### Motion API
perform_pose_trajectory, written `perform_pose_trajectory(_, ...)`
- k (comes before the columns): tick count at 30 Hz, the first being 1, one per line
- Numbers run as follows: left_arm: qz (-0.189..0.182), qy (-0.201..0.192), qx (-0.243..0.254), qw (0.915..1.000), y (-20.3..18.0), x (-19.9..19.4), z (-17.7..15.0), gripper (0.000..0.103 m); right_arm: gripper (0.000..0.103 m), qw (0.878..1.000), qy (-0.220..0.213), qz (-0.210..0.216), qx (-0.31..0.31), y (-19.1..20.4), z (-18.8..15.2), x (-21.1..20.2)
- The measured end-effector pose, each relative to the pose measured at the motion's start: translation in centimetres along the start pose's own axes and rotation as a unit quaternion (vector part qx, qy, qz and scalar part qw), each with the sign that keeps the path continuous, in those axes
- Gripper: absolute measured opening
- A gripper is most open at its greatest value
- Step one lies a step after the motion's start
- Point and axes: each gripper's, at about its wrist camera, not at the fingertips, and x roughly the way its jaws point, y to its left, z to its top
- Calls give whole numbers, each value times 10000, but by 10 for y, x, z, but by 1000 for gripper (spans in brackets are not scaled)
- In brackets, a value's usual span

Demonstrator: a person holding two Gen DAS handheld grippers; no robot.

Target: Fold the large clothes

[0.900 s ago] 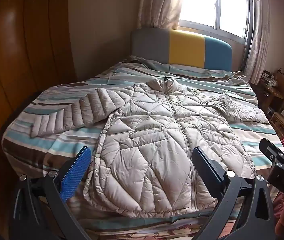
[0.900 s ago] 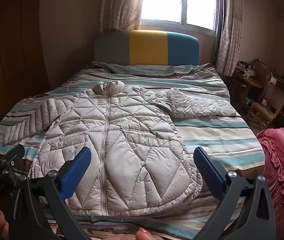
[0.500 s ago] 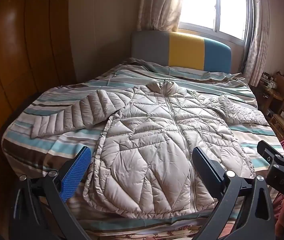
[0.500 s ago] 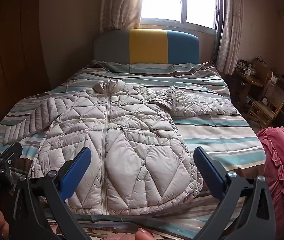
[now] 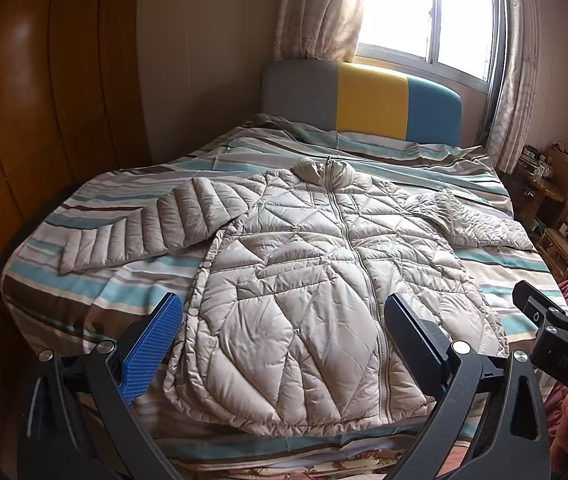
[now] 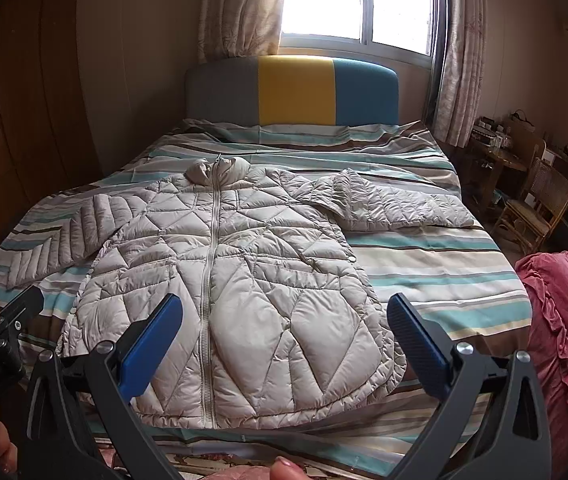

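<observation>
A beige quilted puffer jacket [image 5: 312, 276] lies flat and zipped, front up, on the striped bed [image 5: 95, 280], collar toward the headboard. It also shows in the right wrist view [image 6: 239, 280]. Both sleeves spread outward, one to the left [image 5: 151, 228] and one to the right [image 6: 396, 204]. My left gripper [image 5: 279, 344] is open and empty, held above the jacket's hem at the foot of the bed. My right gripper [image 6: 284, 340] is open and empty too, beside the left one over the hem.
A grey, yellow and blue headboard [image 6: 292, 90] stands under a bright window. A wooden wardrobe [image 5: 23, 120] lines the left side. Wooden chairs and a small table [image 6: 532, 200] stand at the right. A red ruffled fabric [image 6: 556, 312] lies at the right of the bed.
Both grippers have drifted slightly toward the bed and the view has shifted a little. The jacket has not moved and both grippers stay open.
</observation>
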Motion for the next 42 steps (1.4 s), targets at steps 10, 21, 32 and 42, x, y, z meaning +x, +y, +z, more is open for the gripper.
perform_pose_trajectory(10, -7, 5, 8, 10000, 0, 0, -1, 100, 101, 10000, 15, 6, -1, 0, 0, 0)
perform_pose_trajectory(21, -23, 54, -9, 10000, -1, 3, -7, 100, 101, 10000, 84, 22, -9, -1, -2, 4)
perform_pose_trajectory(32, -75, 189, -30, 9998, -1, 9, -10, 100, 101, 9999, 158, 45, -8, -1, -3, 7)
perform_pose_trajectory(42, -76, 228, -42, 9997, 0, 10, -10, 100, 101, 9998, 186, 51, -8, -3, -4, 8)
